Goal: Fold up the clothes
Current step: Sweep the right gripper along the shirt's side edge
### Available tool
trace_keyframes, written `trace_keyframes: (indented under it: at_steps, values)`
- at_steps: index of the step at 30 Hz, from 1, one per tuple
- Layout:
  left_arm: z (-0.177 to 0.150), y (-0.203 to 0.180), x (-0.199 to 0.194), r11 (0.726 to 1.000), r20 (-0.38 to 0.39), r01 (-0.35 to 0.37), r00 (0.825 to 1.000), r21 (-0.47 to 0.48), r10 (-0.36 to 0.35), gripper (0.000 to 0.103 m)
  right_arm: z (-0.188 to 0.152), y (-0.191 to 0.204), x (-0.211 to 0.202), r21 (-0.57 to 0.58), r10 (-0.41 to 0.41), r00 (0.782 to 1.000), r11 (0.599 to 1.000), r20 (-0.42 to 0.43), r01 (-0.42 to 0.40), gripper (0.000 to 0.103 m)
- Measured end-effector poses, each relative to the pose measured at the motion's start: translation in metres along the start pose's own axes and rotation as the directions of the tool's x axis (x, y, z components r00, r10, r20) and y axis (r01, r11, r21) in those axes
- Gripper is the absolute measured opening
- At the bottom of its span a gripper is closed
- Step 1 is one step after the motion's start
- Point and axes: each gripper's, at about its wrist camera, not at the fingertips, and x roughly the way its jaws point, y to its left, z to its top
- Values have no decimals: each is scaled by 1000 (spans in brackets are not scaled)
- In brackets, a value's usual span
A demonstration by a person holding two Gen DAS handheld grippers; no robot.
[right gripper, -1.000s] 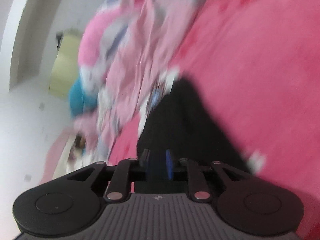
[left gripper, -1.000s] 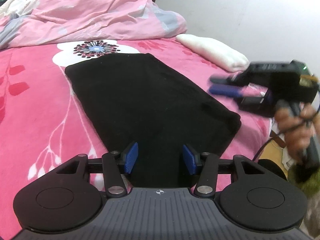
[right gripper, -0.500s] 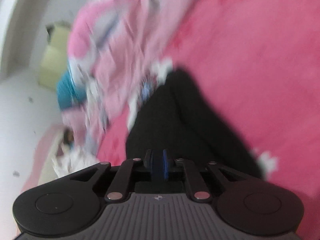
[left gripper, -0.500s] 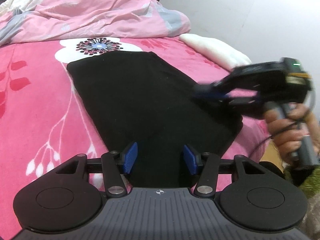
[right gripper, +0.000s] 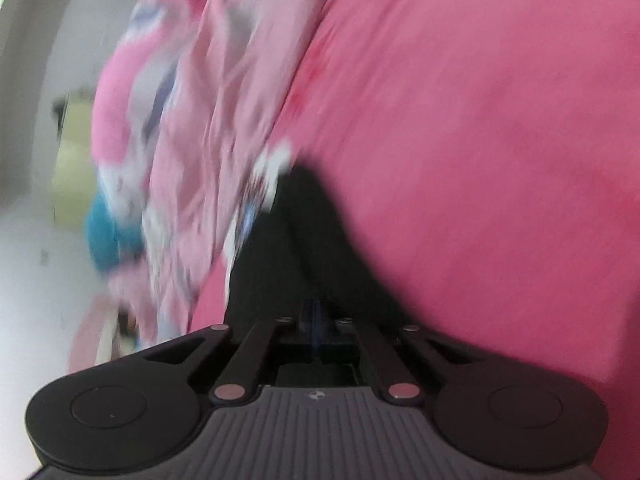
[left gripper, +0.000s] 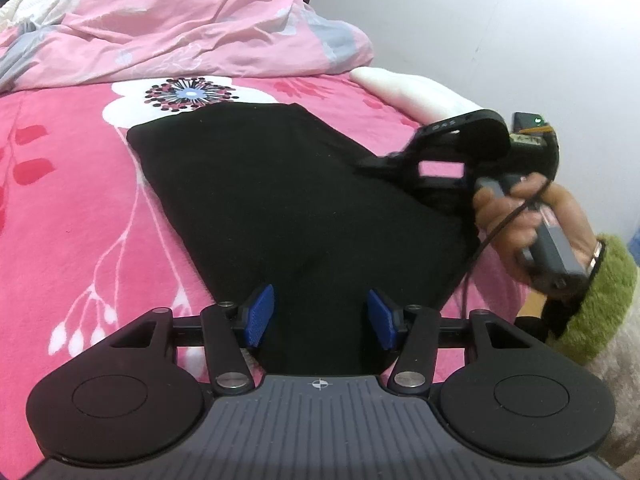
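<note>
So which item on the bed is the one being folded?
On the pink floral bedsheet, below the rumpled pink duvet, lies a flat black garment. It is the only dark cloth there; the white roll beside it is pale and bundled.

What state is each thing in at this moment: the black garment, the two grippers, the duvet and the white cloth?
black garment: folded into a flat strip on the pink bed sheet.
left gripper: open, over the garment's near end, gripping nothing.
right gripper: shut, at the garment's right edge; whether it pinches cloth is unclear.
pink duvet: bunched, crumpled, beyond the garment.
white cloth: lying by the wall.
</note>
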Motion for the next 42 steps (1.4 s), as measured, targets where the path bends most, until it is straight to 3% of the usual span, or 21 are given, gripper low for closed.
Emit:
trace_keyframes:
  at_steps: [1, 4, 7, 9, 11, 14, 17, 20, 21, 23, 26, 27, 32, 35, 37, 39, 42]
  values:
    - [0, 1, 0, 1000, 0, 3, 1000, -1, -3, 53, 4, 3, -5, 1, -12, 999, 1000, 38, 12, 0]
    - [0, 2, -1, 1000, -1, 10, 1000, -1, -10, 53, 4, 14, -9, 13, 100, 995, 995, 17, -100, 2]
    - [0, 2, 0, 1000, -4, 10, 1000, 0, -10, 53, -3, 27, 21, -17, 119, 984, 992, -132, -123, 3]
    - [0, 2, 0, 1000, -4, 11, 1000, -3, -11, 53, -1, 13, 40, 31, 97, 980, 995, -176, -93, 0]
    - [0, 3, -1, 1000, -4, 12, 1000, -6, -13, 53, 9, 4, 44, 83, 95, 987, 993, -127, -85, 0]
    - [0, 3, -1, 1000, -4, 15, 1000, -9, -15, 53, 17, 17, 23, 37, 48, 999, 998, -15, -47, 3]
    - [0, 4, -1, 1000, -5, 19, 1000, -11, -19, 53, 11, 31, 30, 23, 113, 991, 993, -76, -112, 4]
    - [0, 4, -1, 1000, -4, 16, 1000, -13, -16, 53, 7, 41, 63, -16, 94, 978, 995, -189, -99, 10]
    - [0, 4, -1, 1000, -4, 15, 1000, -14, -15, 53, 10, 37, 73, 0, 84, 977, 996, -197, -86, 6]
    - [1, 4, -1, 1000, -7, 15, 1000, -18, -15, 53, 19, 25, 75, 31, 47, 992, 999, -116, -43, 0]
    - [2, 7, -1, 999, -10, 26, 1000, -40, -26, 53, 34, 25, 46, 25, -46, 996, 999, 76, 44, 2]
    - [2, 9, -1, 998, -8, 33, 999, -50, -33, 53, 35, 23, 30, 26, -30, 994, 999, 102, 27, 3]
    - [3, 13, 0, 995, -7, 47, 999, -86, -48, 54, 14, 14, -20, 86, 166, 986, 982, 16, -167, 7]
    - [5, 10, 1, 997, -19, 28, 999, -76, -30, 54, -11, 8, -20, 154, 264, 959, 957, -106, -246, 13]
    - [6, 6, 2, 998, -26, 8, 1000, -66, -9, 54, -26, 1, -13, 171, 253, 956, 959, -151, -227, 14]
    - [6, 2, 2, 998, -30, -13, 999, -56, 11, 54, -39, -14, -18, 163, 171, 972, 976, -162, -145, 10]
    - [2, -4, -1, 998, -25, -33, 999, -44, 32, 55, -47, -40, -59, 192, 123, 991, 975, -56, -110, 9]
